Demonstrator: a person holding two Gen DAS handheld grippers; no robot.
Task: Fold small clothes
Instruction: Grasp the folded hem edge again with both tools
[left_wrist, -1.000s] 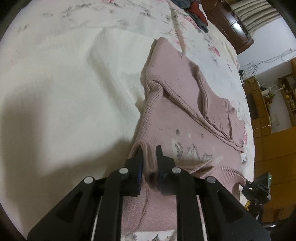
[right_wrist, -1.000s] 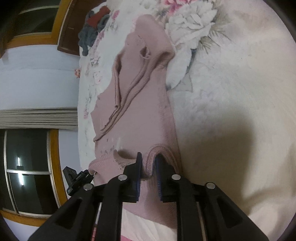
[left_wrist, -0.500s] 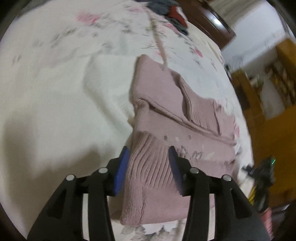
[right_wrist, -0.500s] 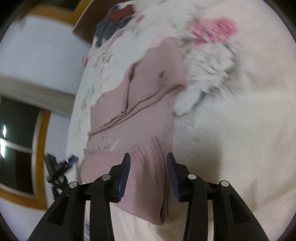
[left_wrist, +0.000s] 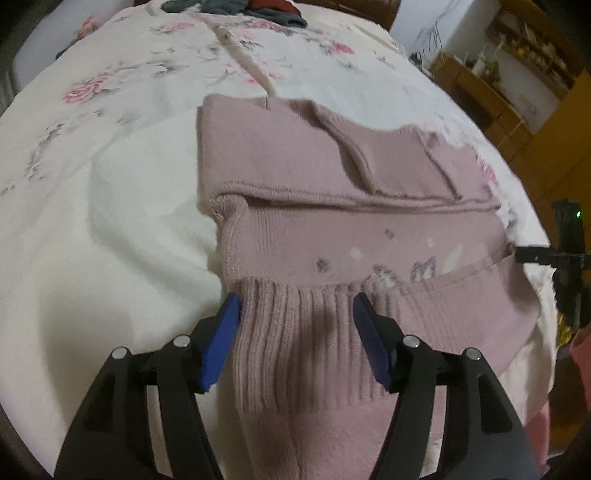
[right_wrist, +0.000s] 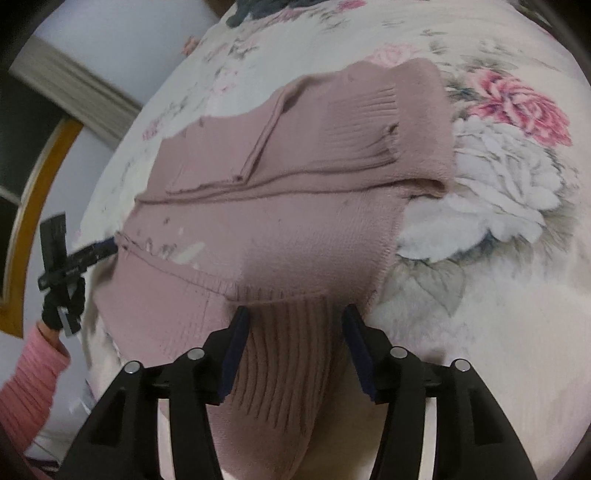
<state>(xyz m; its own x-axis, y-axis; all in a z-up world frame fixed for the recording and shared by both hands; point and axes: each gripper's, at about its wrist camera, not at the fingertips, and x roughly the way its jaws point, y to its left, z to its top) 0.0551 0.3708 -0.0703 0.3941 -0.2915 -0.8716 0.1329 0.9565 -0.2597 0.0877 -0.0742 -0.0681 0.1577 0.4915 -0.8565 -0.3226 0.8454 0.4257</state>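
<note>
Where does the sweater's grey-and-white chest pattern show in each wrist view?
Left wrist: pattern right of centre, above the open left gripper.
Right wrist: pattern left of centre, up-left of the open right gripper.
Shared landmark: the ribbed hem between each gripper's fingers.

The left tongs (left_wrist: 295, 314) stand with their blue-padded fingers (left_wrist: 221, 339) spread wide, one on each side of the ribbed hem of a pink knitted sweater (left_wrist: 332, 192), gripping nothing. The sweater lies folded on a bed (left_wrist: 110, 184) covered by a white sheet with pink roses, its sleeves turned in across the body. At the right edge the other black tongs (left_wrist: 565, 254) show near the sweater's far corner; a dark heap of clothes (left_wrist: 236, 7) lies at the bed's far end.
</note>
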